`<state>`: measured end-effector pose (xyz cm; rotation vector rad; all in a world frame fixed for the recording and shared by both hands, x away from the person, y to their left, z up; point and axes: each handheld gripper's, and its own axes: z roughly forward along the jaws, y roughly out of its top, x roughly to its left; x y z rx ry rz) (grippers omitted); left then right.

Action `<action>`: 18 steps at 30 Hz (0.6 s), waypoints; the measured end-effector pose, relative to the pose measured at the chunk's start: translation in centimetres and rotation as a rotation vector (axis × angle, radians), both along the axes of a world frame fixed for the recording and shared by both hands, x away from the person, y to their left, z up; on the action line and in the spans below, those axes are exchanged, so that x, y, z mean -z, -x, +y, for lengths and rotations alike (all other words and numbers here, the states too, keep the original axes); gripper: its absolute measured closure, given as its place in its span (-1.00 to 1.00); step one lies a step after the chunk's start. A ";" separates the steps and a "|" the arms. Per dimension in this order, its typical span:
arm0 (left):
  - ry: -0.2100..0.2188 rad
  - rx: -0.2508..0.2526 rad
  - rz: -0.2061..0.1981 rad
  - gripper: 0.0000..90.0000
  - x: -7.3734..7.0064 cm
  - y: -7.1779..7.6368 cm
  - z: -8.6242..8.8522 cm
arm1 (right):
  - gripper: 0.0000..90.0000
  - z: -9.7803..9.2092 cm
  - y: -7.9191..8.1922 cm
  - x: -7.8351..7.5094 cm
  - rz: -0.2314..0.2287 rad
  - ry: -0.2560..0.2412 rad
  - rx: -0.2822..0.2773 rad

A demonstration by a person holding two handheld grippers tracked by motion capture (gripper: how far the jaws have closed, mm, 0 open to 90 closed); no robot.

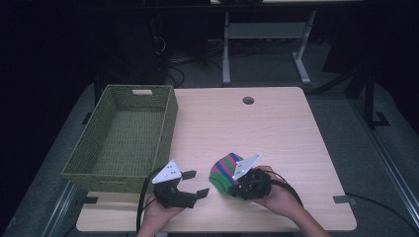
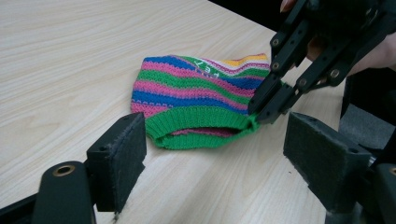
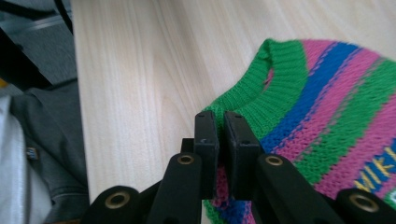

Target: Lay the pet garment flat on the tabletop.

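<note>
- High view: the sock [image 1: 225, 169] lies flat on the table [image 1: 276, 133], near the front edge and a little right of centre. The right gripper [image 1: 236, 186] sits at its near edge, held in the right hand [image 1: 279, 197]. The left gripper [image 1: 194, 183] hovers just left of the sock with its jaws spread and nothing between them.
- High view: the basket [image 1: 165, 106] stands at the table's left, open and with nothing in it, its near right corner close beside the left gripper. The far and right parts of the table are bare, so there is wide room that way. The front edge is close, so a slip toward the person could drop the sock off it.
- Left gripper view: the sock's green cuff [image 2: 198, 122] faces this gripper and gapes slightly. The right gripper's jaws are pressed together on the cuff's right end. The left pads [image 2: 122, 154] stand wide apart, short of the cuff and not touching it.
- Left gripper view: the knit looks soft, light and limp. I judge it will sag and fold when lifted by one corner. The free left end of the cuff is the natural second hold, as the ribbing is thick and should not slip.
- Right gripper view: the jaws pinch the green cuff [image 3: 261, 98] at its edge, with striped knit running off to the right. The bite is small, so a hard tug may pull it free.
</note>
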<state>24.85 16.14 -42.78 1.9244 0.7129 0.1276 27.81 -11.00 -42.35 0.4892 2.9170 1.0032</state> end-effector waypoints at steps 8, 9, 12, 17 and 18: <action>-0.002 0.027 0.008 -0.48 0.1 0.0 -0.4 | 0.87 -1.5 -0.1 -1.8 0.015 -0.047 0.030; -0.002 0.027 0.008 -0.48 0.1 0.0 -0.4 | 0.87 -1.5 -0.1 -1.8 0.015 -0.047 0.030; -0.002 0.037 0.005 -0.48 0.0 0.1 -0.4 | 0.87 -2.1 -0.1 -2.6 0.016 -0.069 0.038; 0.001 0.046 0.004 -0.47 0.0 0.2 -0.7 | 0.88 -2.9 -0.2 -4.2 0.003 -0.096 0.036; 0.001 0.049 0.004 -0.47 0.0 0.1 -0.8 | 0.88 -3.1 -0.2 -4.6 -0.001 -0.104 0.040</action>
